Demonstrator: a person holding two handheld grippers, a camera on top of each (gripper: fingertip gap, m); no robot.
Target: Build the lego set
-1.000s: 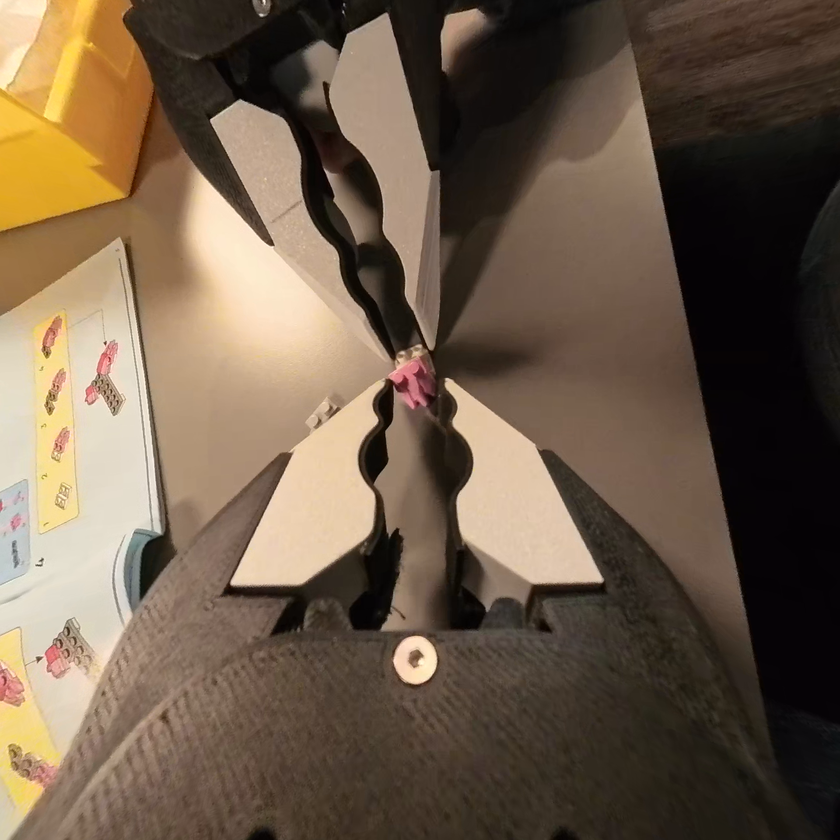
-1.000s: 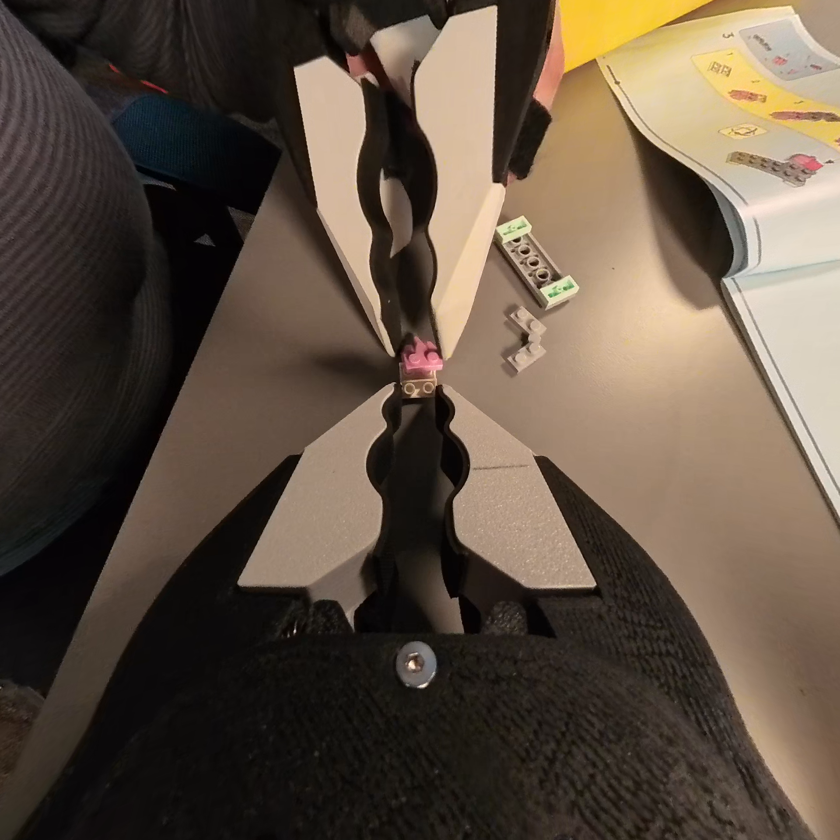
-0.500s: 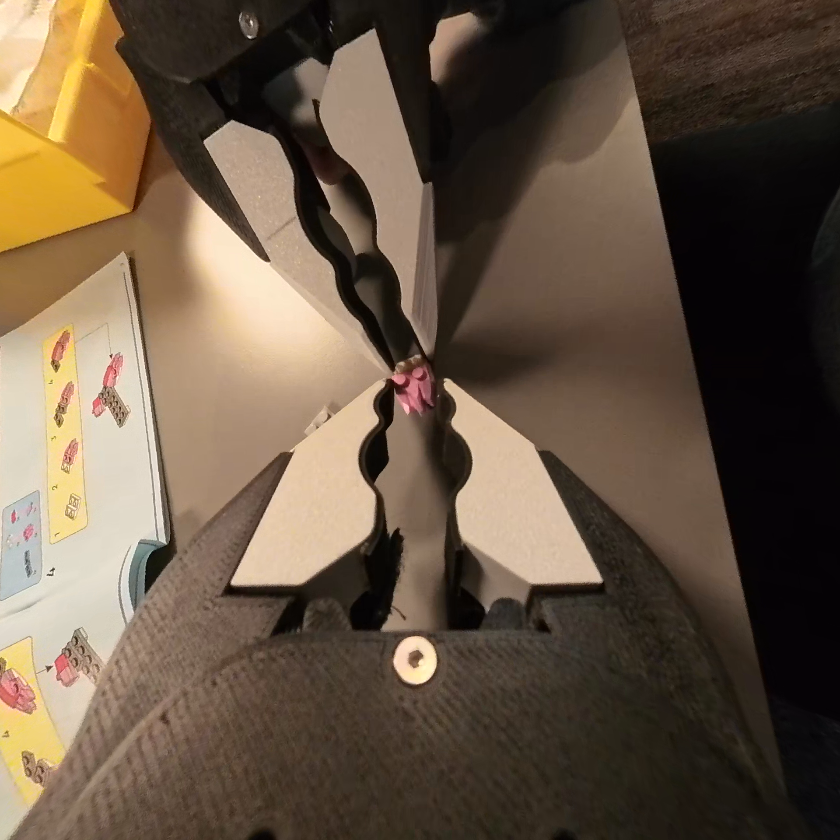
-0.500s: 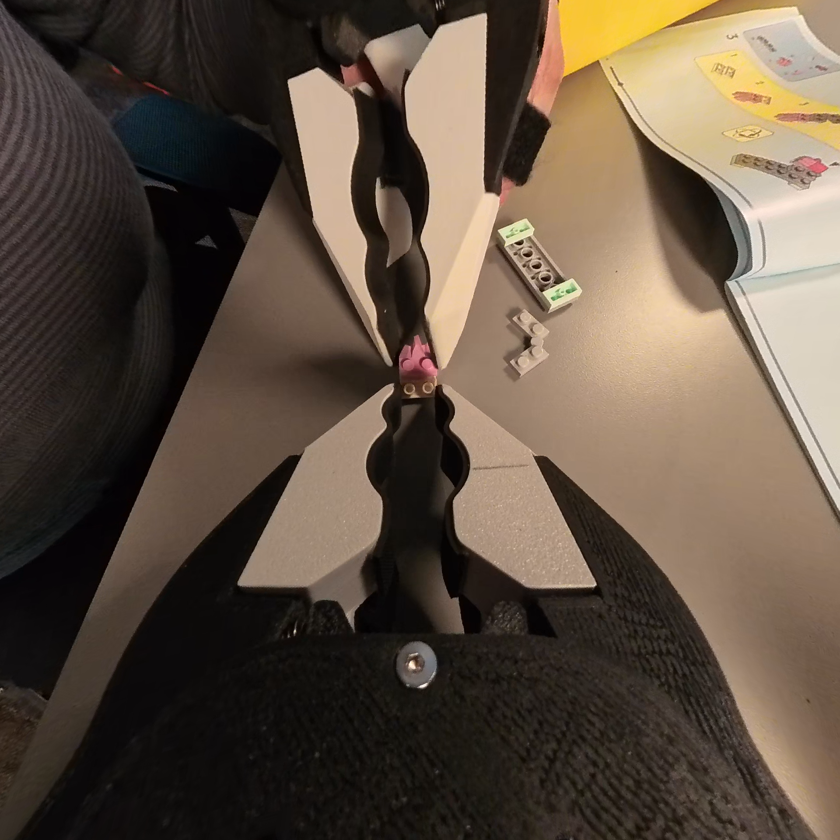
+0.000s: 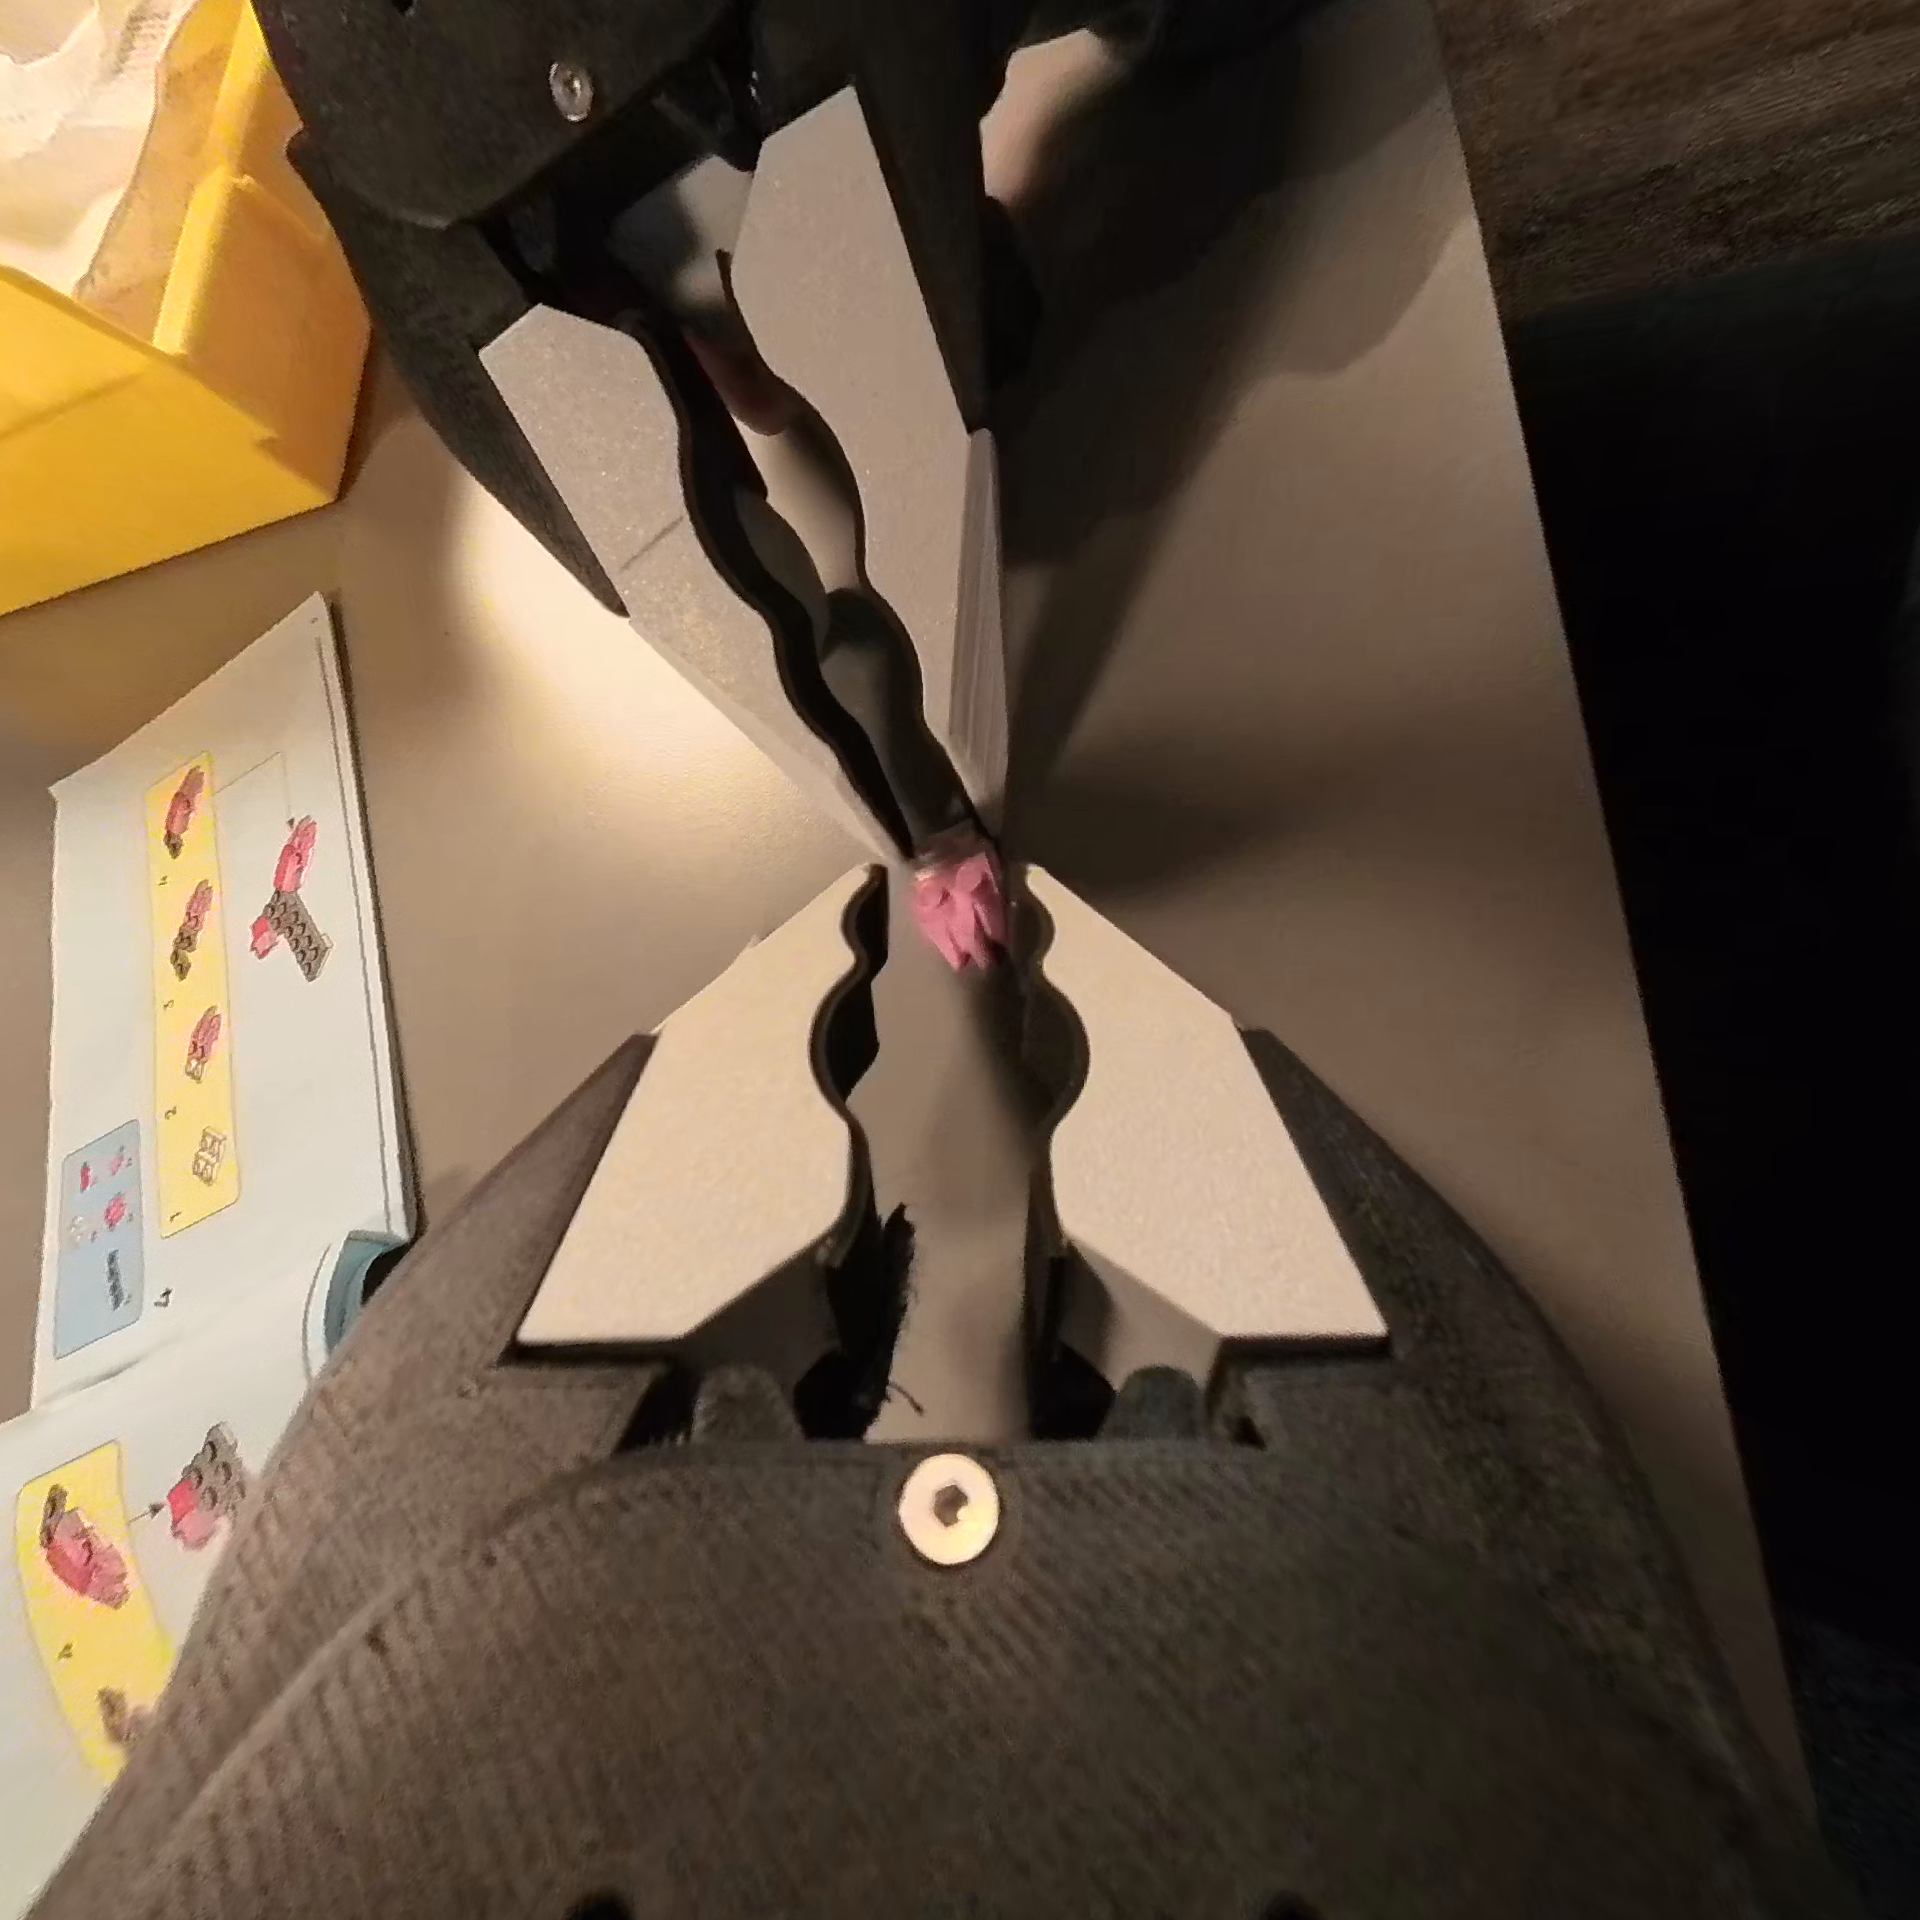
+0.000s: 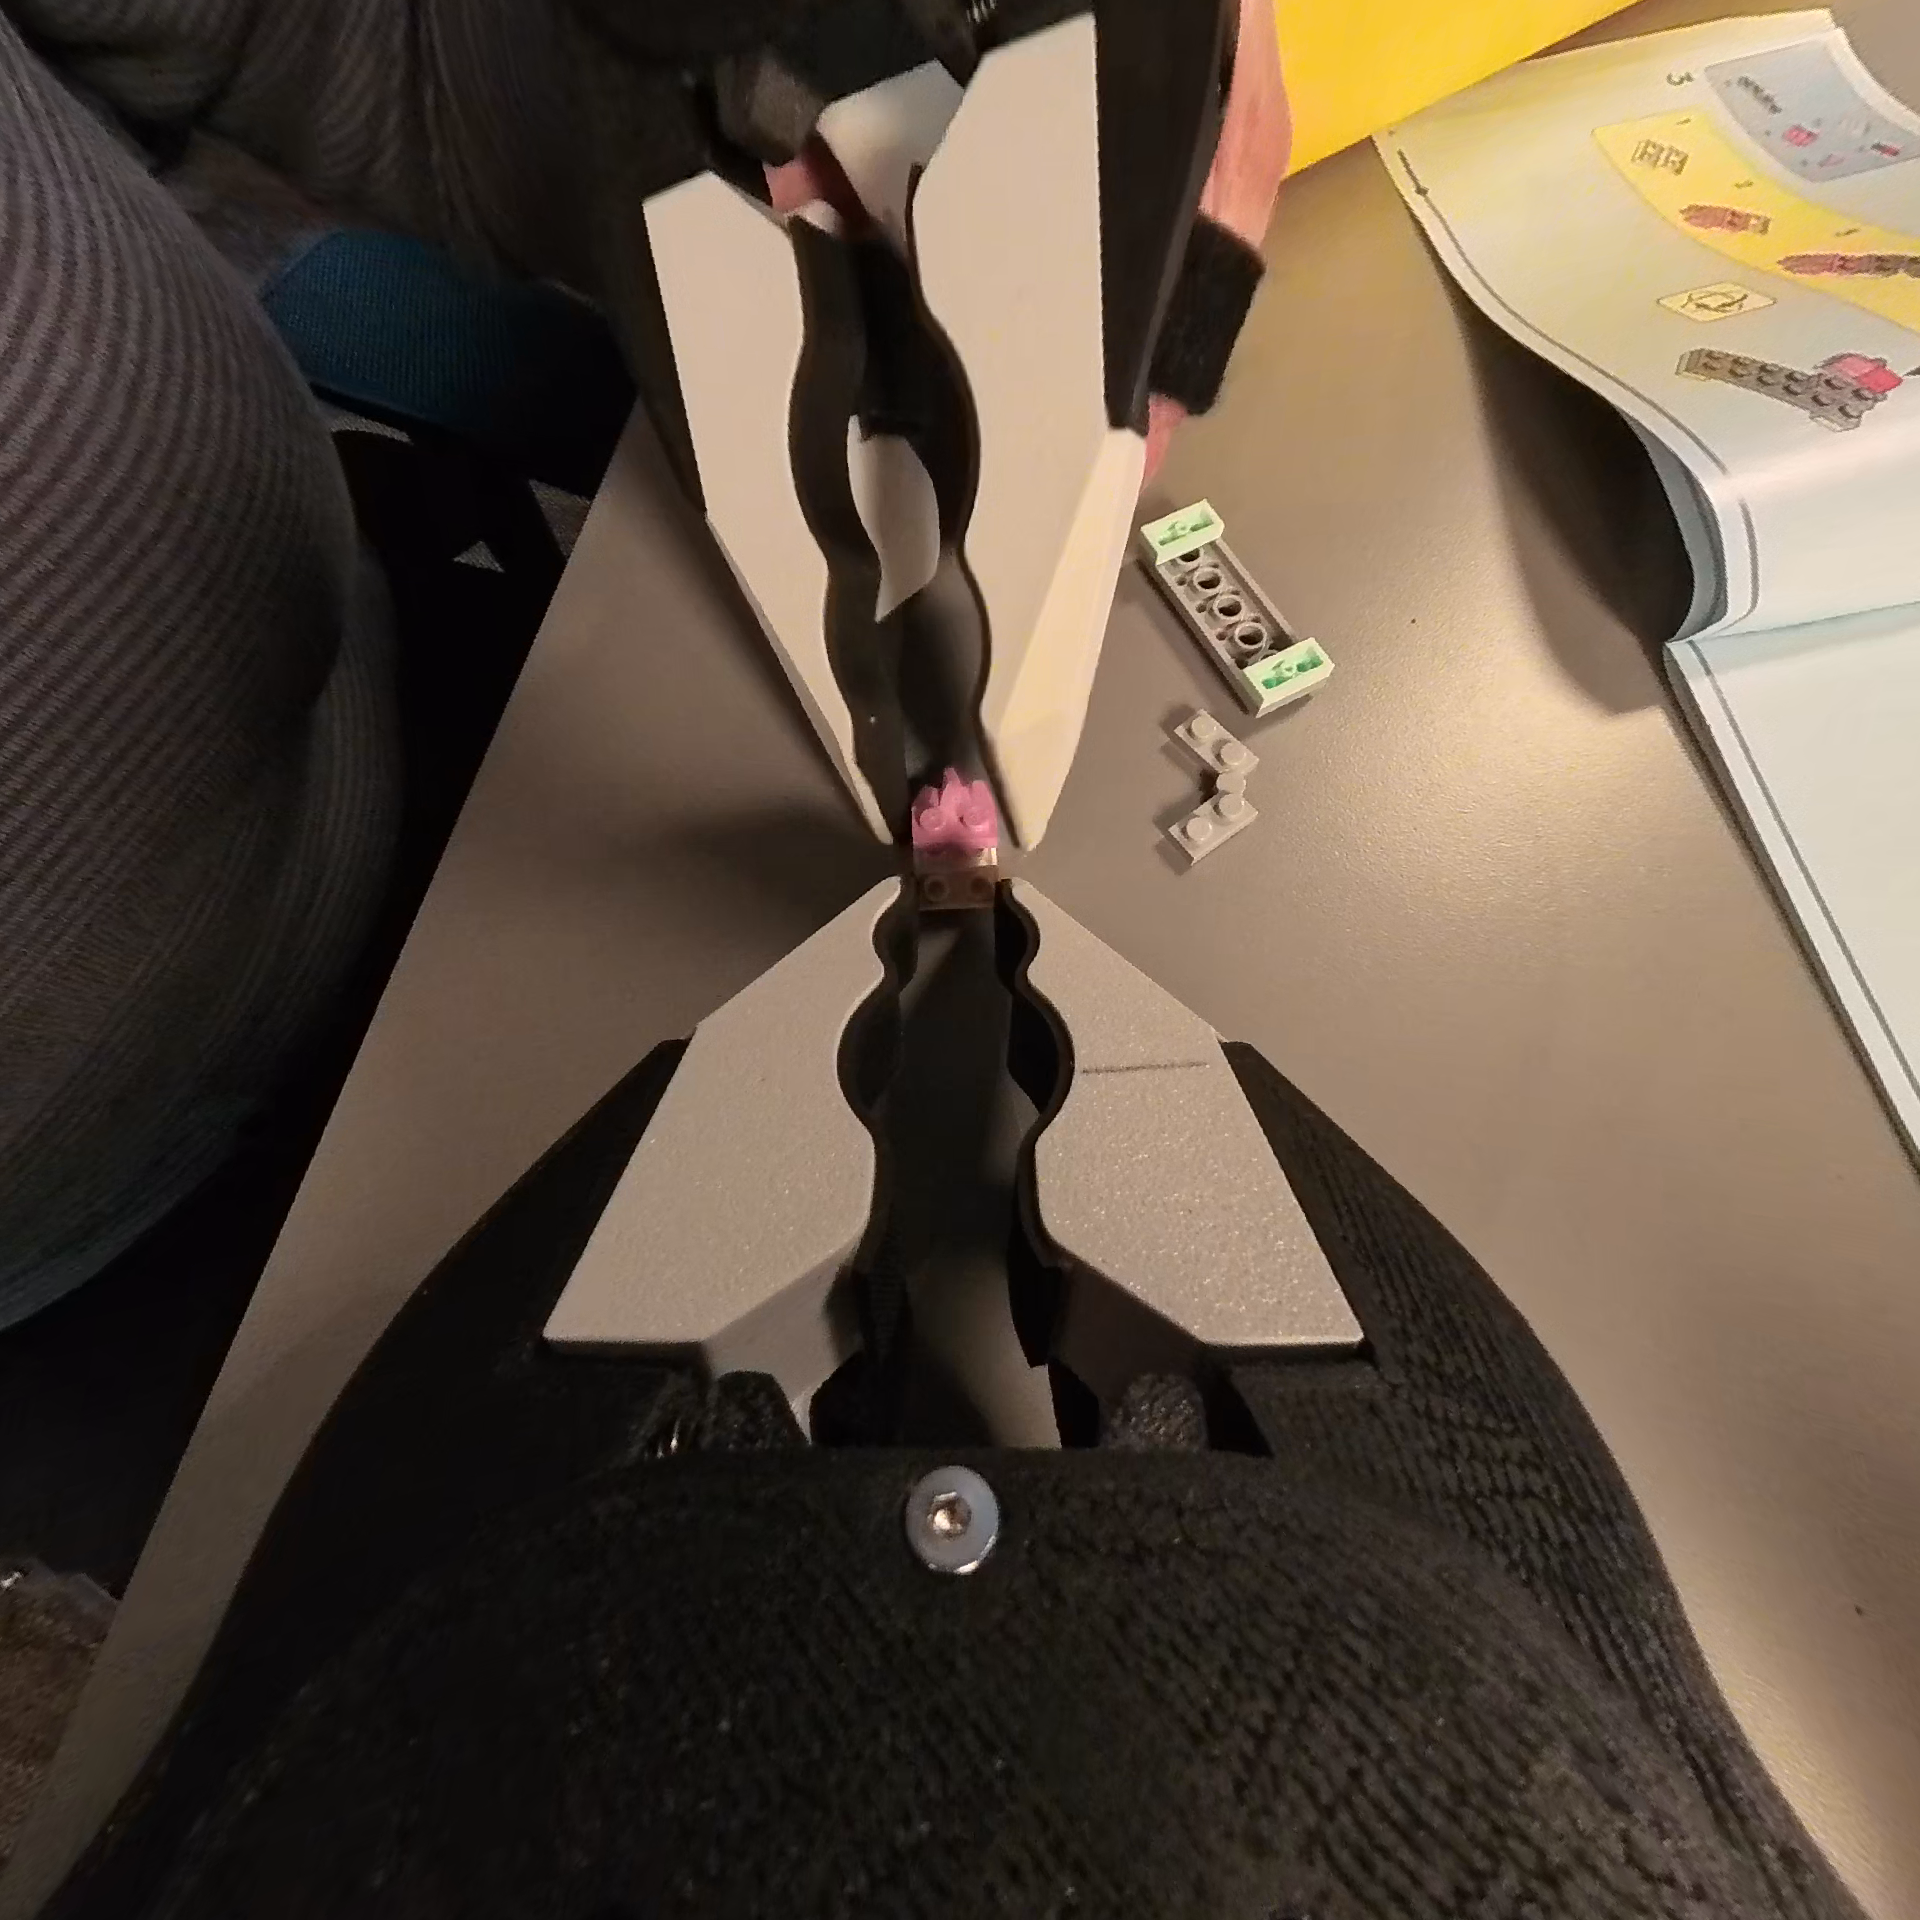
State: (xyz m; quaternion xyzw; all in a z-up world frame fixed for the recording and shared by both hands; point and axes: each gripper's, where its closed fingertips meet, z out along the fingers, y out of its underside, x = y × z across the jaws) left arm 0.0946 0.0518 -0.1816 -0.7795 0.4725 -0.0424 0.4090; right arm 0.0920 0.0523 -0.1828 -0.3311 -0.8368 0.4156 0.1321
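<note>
My right gripper (image 6: pixel 956 902) is shut on a small tan plate (image 6: pixel 956 891), held above the grey table (image 6: pixel 1403 1039). A pink studded piece (image 6: pixel 954 826) sits on the far side of that plate. My left gripper (image 5: pixel 951 881) faces the right one tip to tip, and the pink piece (image 5: pixel 961 920) stands between its fingertips. In the left wrist view there is a clear gap between the left pad (image 5: pixel 854 935) and the pink piece, so the left gripper is open around it. The right gripper (image 5: pixel 954 831) comes in from the top of that view.
A grey plate with green ends (image 6: pixel 1231 613) and small grey plates (image 6: pixel 1216 790) lie on the table to the right. An open instruction booklet (image 6: pixel 1714 312) (image 5: pixel 208 987) and a yellow box (image 5: pixel 156 364) lie beyond. A person's clothed body (image 6: pixel 156 727) is by the table edge. My left and right fingertips are right by each other.
My left gripper's fingers have spread apart and a gap has opened beside the pink piece. The pink piece stays on the tan plate in my right gripper, which has kept its grip.
</note>
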